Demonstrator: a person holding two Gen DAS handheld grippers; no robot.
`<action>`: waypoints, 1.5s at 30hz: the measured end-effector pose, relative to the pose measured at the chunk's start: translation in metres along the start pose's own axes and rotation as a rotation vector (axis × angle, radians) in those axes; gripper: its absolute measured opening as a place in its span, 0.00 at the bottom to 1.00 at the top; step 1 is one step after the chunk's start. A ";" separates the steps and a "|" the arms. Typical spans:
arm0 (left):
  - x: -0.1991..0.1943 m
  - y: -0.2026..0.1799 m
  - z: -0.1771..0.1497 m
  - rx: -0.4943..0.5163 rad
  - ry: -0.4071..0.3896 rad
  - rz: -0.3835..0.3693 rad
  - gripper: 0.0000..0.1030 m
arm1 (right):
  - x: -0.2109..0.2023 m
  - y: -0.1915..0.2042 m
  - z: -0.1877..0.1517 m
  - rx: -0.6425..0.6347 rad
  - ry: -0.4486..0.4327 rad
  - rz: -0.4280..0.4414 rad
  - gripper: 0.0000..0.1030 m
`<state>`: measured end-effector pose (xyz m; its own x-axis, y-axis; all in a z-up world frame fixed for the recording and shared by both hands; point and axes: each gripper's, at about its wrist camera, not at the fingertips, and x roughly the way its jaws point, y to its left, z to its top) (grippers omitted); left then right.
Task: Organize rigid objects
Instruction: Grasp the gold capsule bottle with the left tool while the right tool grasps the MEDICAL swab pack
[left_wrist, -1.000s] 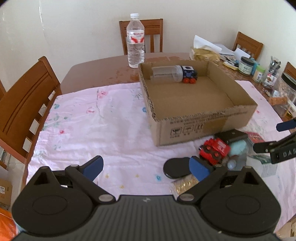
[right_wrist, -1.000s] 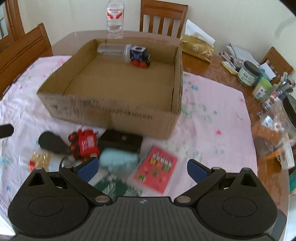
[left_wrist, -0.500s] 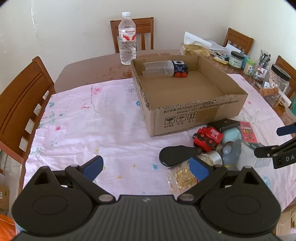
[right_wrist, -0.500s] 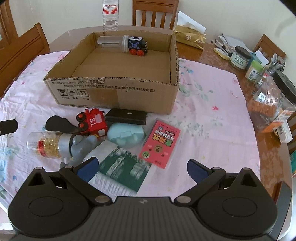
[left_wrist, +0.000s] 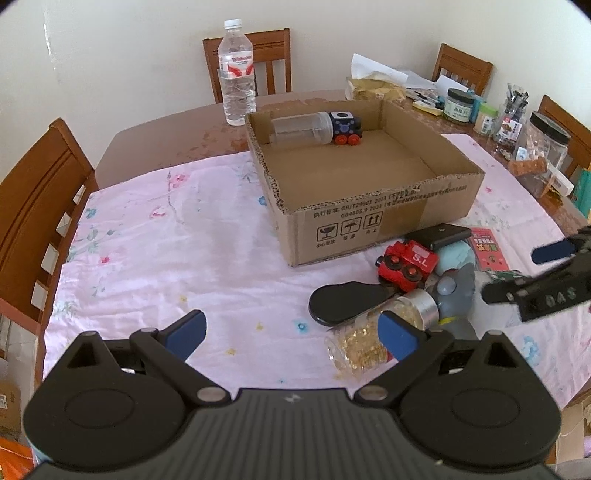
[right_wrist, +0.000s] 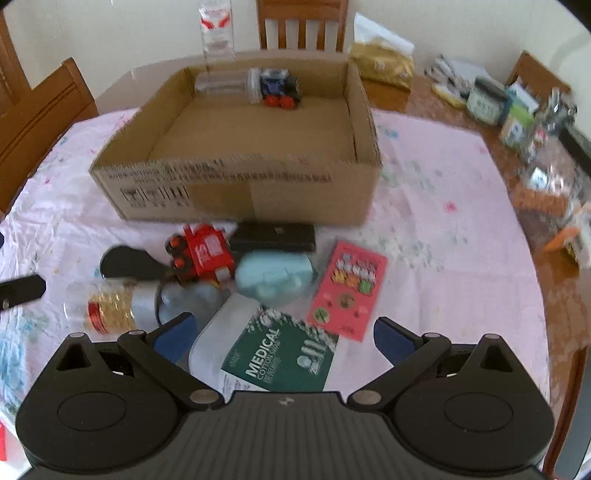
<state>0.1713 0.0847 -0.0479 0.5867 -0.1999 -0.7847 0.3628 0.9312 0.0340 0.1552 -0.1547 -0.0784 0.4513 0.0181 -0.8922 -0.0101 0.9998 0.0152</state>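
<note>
Both claws stand spread wide and hold nothing: the left gripper (left_wrist: 291, 332) hangs over the pink cloth (left_wrist: 155, 251) beside the gold-filled jar (left_wrist: 369, 343), the right gripper (right_wrist: 282, 338) over the loose pile in front of the cardboard box (right_wrist: 236, 192). Only the right wrist view shows the green medical cotton swab pack (right_wrist: 280, 354) between its fingers, and the pink card (right_wrist: 349, 290) whole. The left view alone gives sharply the clear jar (left_wrist: 301, 129) and blue toy train (left_wrist: 347, 127) lying inside the box at its far wall, with the red toy train (left_wrist: 406, 264) outside.

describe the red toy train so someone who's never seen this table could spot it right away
Find the cardboard box on the pink cloth; a pile lies just outside its printed wall. The red train lies tipped there, between a black paddle and a black case, the pile's only red wheeled toy.
</note>
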 end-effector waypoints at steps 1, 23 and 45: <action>0.002 -0.002 0.001 0.002 0.000 0.000 0.96 | 0.000 -0.002 -0.003 -0.007 0.007 -0.009 1.00; 0.058 -0.065 0.020 0.021 0.097 -0.024 0.96 | 0.013 -0.033 -0.033 -0.130 0.073 0.025 1.00; 0.063 -0.045 -0.021 0.033 0.181 0.003 0.97 | 0.025 -0.034 -0.027 -0.118 0.115 0.014 1.00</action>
<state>0.1768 0.0366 -0.1121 0.4491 -0.1369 -0.8829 0.3866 0.9207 0.0539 0.1429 -0.1881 -0.1138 0.3450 0.0246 -0.9383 -0.1230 0.9922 -0.0192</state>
